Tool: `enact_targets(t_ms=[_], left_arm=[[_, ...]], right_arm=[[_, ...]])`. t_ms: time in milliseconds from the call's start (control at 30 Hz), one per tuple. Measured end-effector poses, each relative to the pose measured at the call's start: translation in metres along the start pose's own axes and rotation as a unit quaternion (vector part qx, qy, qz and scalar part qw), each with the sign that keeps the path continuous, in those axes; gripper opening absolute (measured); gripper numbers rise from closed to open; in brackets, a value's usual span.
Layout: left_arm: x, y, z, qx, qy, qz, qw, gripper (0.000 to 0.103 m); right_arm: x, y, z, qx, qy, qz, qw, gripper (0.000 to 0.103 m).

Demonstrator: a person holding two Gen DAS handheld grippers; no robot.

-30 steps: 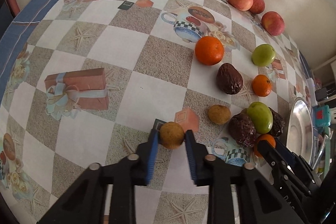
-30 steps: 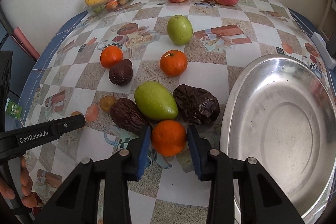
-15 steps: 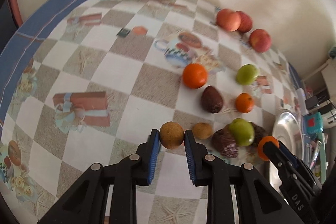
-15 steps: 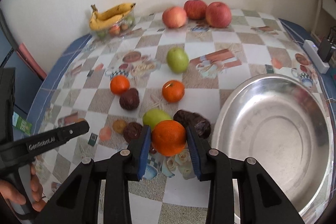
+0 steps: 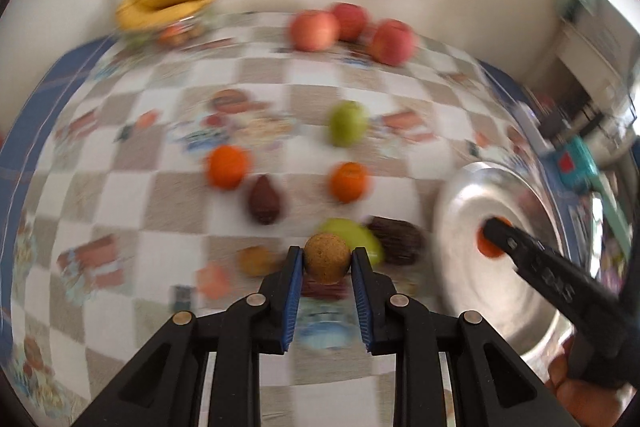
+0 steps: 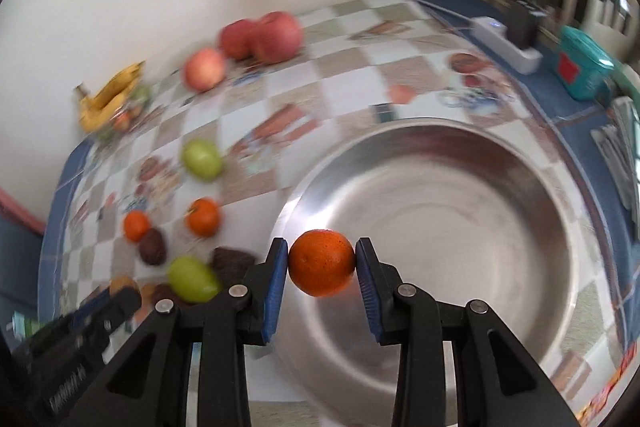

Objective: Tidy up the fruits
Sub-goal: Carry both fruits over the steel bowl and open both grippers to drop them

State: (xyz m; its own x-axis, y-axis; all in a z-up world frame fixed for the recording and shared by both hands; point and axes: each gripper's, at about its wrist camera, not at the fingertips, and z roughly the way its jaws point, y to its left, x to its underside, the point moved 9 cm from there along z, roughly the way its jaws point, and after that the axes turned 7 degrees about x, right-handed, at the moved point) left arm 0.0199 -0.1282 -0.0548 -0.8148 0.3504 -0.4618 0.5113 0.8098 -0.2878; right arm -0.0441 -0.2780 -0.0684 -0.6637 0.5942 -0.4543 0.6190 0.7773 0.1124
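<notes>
My left gripper is shut on a small round brown fruit, lifted above the checkered tablecloth. My right gripper is shut on an orange and holds it over the near-left part of the steel bowl. In the left wrist view the right gripper shows with the orange above the bowl. Left on the cloth are two oranges, a green apple, a green mango, dark wrinkled fruits and another brown fruit.
Three red apples and a tray with bananas sit along the far wall. A white power strip and a teal box lie beyond the bowl at the table's right edge. A hand holds the right gripper.
Both grippers have swung right with their fruits. The right one carried the orange from the fruit cluster to over the bowl. The left one rose and turned toward the bowl.
</notes>
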Motion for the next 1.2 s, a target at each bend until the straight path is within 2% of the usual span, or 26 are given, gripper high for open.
enact_targets(t_ms=[233,433,467,500,567,733,767,800,867,900,967,1033,1067,1133,1167,1200], left_arm=[[0.004,-0.091,0.034,0.040,0.027,0.090,0.9948,0.026],[0.018,-0.129,0.054,0.059,0.045,0.128,0.9890,0.029],[0.021,-0.130,0.056,0.058,0.050,0.129,0.9887,0.034],[0.023,-0.129,0.059,0.056,0.055,0.128,0.9887,0.042],[0.026,-0.126,0.061,0.057,0.061,0.121,0.9891,0.048],[0.025,-0.112,0.053,0.069,0.060,0.096,0.9911,0.051],[0.024,-0.108,0.050,0.063,0.058,0.092,0.9921,0.058],[0.023,-0.105,0.047,0.064,0.055,0.089,0.9924,0.063],[0.021,-0.099,0.039,0.070,0.050,0.079,0.9932,0.065],[0.019,-0.094,0.038,0.067,0.051,0.073,0.9938,0.068],[0.017,-0.078,0.036,0.046,0.055,0.055,0.9959,0.072],[0.015,-0.058,0.035,0.028,0.061,0.026,0.9974,0.074],[0.013,-0.047,0.036,0.019,0.064,0.011,0.9977,0.077],[0.010,-0.024,0.035,0.003,0.063,-0.022,0.9978,0.088],[0.008,-0.010,0.033,-0.007,0.058,-0.042,0.9974,0.098],[0.006,0.002,0.030,-0.018,0.052,-0.059,0.9968,0.103]], right_arm=[[-0.006,-0.046,0.010,0.003,0.023,0.069,0.997,0.037],[-0.006,-0.069,0.010,0.004,0.025,0.102,0.994,0.038],[-0.005,-0.071,0.011,0.007,0.027,0.104,0.994,0.038],[-0.004,-0.072,0.012,0.008,0.029,0.105,0.994,0.038],[-0.002,-0.073,0.013,0.008,0.035,0.109,0.993,0.038],[-0.002,-0.067,0.010,0.013,0.029,0.098,0.995,0.038],[-0.002,-0.065,0.010,0.014,0.027,0.094,0.995,0.041],[-0.002,-0.064,0.009,0.014,0.027,0.092,0.995,0.048],[-0.002,-0.061,0.009,0.015,0.028,0.089,0.996,0.055],[-0.002,-0.060,0.009,0.016,0.028,0.088,0.996,0.055],[-0.001,-0.058,0.009,0.020,0.030,0.084,0.996,0.056],[-0.001,-0.057,0.010,0.027,0.031,0.078,0.996,0.062],[0.000,-0.056,0.011,0.030,0.031,0.074,0.996,0.069],[0.000,-0.053,0.011,0.035,0.031,0.066,0.997,0.074],[0.000,-0.051,0.011,0.037,0.030,0.060,0.997,0.077],[0.000,-0.049,0.012,0.040,0.030,0.053,0.997,0.085]])
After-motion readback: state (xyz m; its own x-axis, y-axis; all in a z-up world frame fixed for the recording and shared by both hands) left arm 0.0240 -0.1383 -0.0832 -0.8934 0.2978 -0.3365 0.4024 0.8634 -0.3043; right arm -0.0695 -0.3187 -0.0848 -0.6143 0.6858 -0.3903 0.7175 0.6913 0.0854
